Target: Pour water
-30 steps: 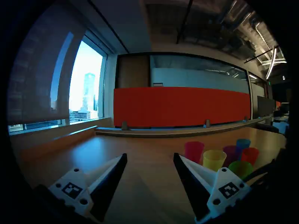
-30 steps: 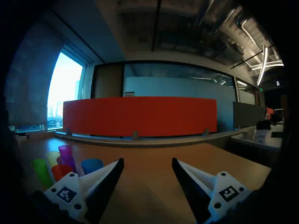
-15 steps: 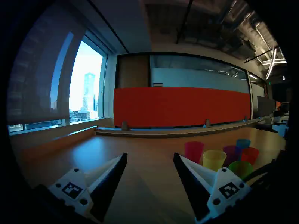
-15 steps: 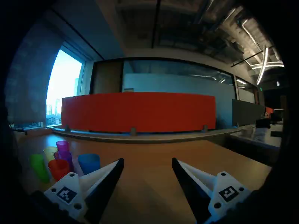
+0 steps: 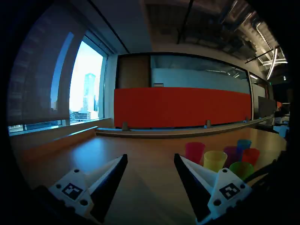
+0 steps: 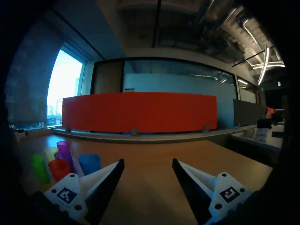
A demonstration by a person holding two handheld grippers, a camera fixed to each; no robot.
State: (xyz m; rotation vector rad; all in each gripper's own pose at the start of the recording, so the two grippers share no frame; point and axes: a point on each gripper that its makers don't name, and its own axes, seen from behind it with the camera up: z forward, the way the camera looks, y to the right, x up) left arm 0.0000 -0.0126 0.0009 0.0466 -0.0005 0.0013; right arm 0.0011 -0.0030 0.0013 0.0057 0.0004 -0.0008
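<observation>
left tongs [image 5: 150, 156] and right tongs [image 6: 147, 161] gape beside upright, mouth-up cups [image 5: 215, 159].

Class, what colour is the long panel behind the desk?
Long panel: red-orange, clearest in left gripper view.

translucent plastic cups [image 5: 215, 159], glossy wood table [image 5: 150, 150]

On the table [image 5: 150, 148], a cluster of cups [image 5: 215, 159] standing close together, right of centre in the left gripper view (left of centre in the right gripper view). Behind, along the table's far edge, an upright partition [image 5: 180, 107]; off left, a window [image 5: 84, 93].
</observation>
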